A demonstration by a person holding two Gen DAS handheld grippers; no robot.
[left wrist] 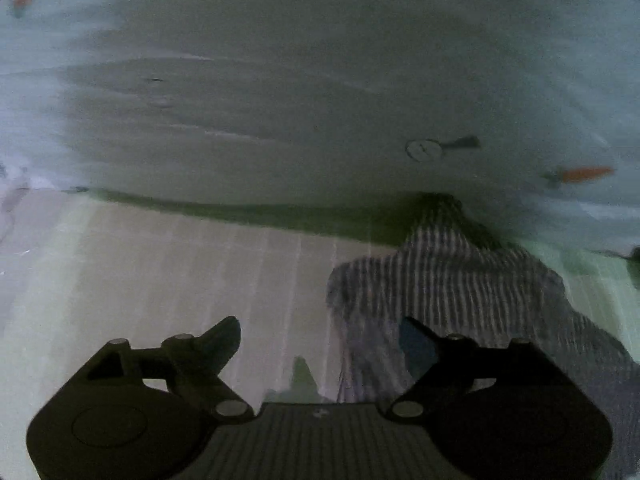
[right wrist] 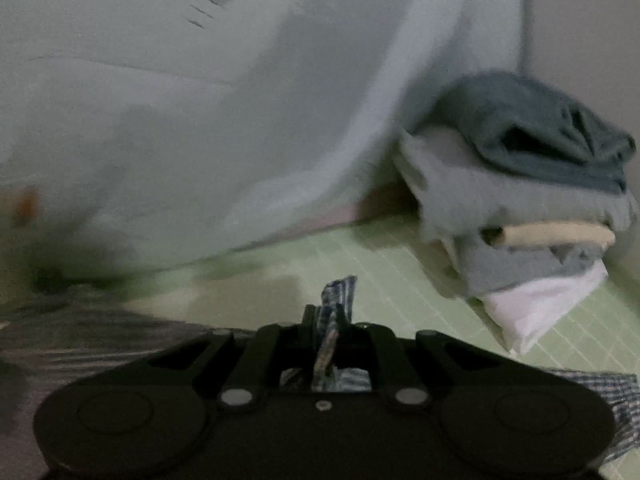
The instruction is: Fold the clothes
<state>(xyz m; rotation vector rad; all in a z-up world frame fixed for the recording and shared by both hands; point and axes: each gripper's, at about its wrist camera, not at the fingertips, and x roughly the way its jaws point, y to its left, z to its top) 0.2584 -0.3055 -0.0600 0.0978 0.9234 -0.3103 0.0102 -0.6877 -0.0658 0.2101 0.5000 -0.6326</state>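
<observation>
Covering green gridded mat, pale sheet

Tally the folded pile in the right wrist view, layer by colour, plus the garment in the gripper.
Dark grey-blue folded item: 1
Light grey layers: 2
Beige layer: 1
White layer: 1
Blue checked garment, pinched in the right gripper: 1
Total: 6, though blur may hide further layers.

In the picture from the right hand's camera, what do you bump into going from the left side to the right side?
Dark striped cloth lying at the left edge → right claw pinching a bit of blue-and-white checked fabric → tall pile of folded clothes with a blue-grey towel on top, on the pale green gridded mat.
</observation>
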